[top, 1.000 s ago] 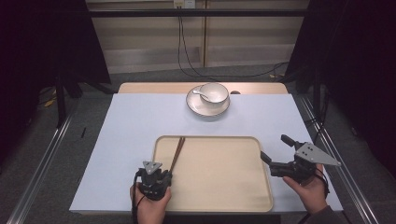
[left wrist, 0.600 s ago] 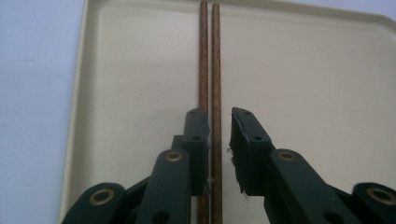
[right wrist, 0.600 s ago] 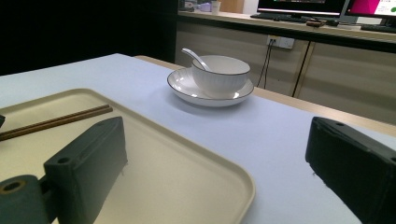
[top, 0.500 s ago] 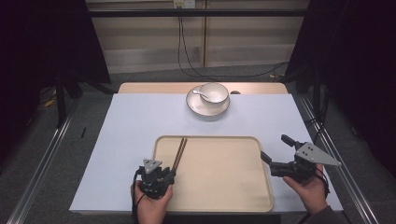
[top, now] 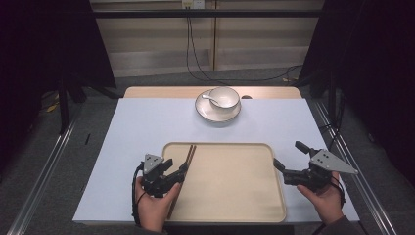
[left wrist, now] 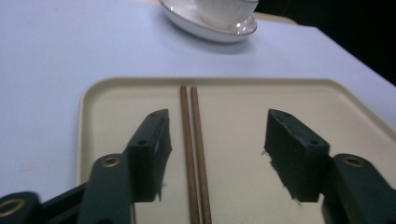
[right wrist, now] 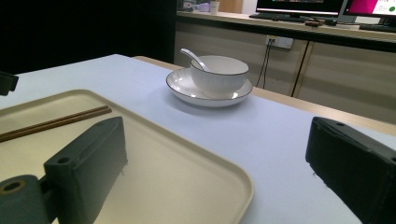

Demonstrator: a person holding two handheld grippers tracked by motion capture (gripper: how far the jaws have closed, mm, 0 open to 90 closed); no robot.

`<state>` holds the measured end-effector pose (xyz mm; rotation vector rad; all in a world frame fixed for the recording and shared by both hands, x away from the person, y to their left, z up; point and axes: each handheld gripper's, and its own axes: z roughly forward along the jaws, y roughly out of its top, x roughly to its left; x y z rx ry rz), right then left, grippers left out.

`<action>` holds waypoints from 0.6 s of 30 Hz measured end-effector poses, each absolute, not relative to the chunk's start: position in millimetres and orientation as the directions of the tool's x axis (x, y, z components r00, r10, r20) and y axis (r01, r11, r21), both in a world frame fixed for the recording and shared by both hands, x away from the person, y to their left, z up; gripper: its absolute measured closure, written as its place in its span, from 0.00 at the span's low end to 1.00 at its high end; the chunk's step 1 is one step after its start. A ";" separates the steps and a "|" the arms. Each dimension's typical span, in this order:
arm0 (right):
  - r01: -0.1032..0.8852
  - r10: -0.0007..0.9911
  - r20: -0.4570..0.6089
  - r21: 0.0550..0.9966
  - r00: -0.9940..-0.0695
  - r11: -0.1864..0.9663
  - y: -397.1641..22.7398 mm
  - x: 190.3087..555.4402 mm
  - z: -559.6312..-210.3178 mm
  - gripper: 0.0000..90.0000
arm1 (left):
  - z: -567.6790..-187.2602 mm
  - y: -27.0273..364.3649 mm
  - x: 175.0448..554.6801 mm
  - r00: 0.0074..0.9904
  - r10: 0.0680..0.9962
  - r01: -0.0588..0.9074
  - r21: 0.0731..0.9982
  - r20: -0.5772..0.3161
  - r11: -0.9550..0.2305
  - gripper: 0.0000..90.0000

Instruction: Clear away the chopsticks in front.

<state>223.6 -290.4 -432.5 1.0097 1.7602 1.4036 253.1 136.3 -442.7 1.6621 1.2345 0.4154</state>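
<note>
The left claw (left wrist: 215, 156) is gaping wide around two chopsticks (left wrist: 192, 140), their near ends cut off; the right claw (right wrist: 215, 182) is gaping wide, holding nothing.

High view overhead, forward-down; both gripper views low, close, sharing the tray (top: 230, 196) and bowl (top: 224, 96).

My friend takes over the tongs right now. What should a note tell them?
Left tongs: open, jaws either side of the chopsticks, not gripping.
Right tongs: open, holding nothing, at the tray's right edge.
Chopsticks lie side by side on the tray's left part. The bowl with a spoon sits on a plate at the table's far side.
Done: chopsticks are on the tray.
Left: probably the bowl, spoon and plate.
</note>
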 end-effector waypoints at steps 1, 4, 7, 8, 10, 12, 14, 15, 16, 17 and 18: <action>0.166 0.876 -0.030 0.978 -0.481 0.124 -290.5 223.2 -432.3 0.05 | -441.8 137.4 254.7 0.435 0.863 0.514 0.858 -0.255 -0.005 0.42; 0.167 0.876 -0.029 0.978 -0.482 0.124 -290.5 223.1 -432.3 0.05 | -439.5 141.0 259.4 0.456 0.855 0.493 0.870 -0.247 -0.012 0.36; 0.170 0.878 -0.029 0.977 -0.478 0.126 -290.1 223.6 -432.7 0.05 | -436.4 144.1 263.6 0.479 0.849 0.460 0.888 -0.224 -0.025 0.30; 0.171 0.877 -0.029 0.977 -0.479 0.126 -289.9 223.5 -432.7 0.05 | -434.2 146.0 265.3 0.479 0.848 0.448 0.894 -0.226 -0.015 0.29; 0.169 0.876 -0.034 0.977 -0.482 0.131 -290.2 223.2 -432.5 0.05 | -431.7 148.3 267.5 0.485 0.846 0.435 0.901 -0.222 -0.013 0.26; 0.166 0.875 -0.033 0.978 -0.483 0.128 -290.3 223.4 -432.6 0.05 | -427.8 150.8 270.3 0.493 0.844 0.416 0.909 -0.213 -0.013 0.23; 0.166 0.875 -0.031 0.978 -0.483 0.127 -290.6 223.5 -432.6 0.05 | -423.8 153.8 272.4 0.492 0.843 0.408 0.913 -0.216 -0.003 0.23; 0.168 0.876 -0.030 0.978 -0.482 0.126 -290.5 223.4 -432.6 0.05 | -422.3 155.1 273.9 0.496 0.840 0.401 0.916 -0.219 0.002 0.23; 0.167 0.875 -0.031 0.978 -0.483 0.127 -290.5 223.3 -432.6 0.05 | -420.9 156.4 275.6 0.499 0.839 0.400 0.917 -0.216 -0.001 0.22; 0.167 0.875 -0.032 0.978 -0.484 0.128 -290.4 223.3 -432.7 0.05 | -420.0 157.2 277.3 0.508 0.835 0.391 0.920 -0.213 -0.004 0.21; 0.168 0.875 -0.032 0.977 -0.484 0.129 -290.2 223.2 -432.7 0.05 | -419.2 157.7 279.0 0.517 0.833 0.381 0.925 -0.199 -0.016 0.21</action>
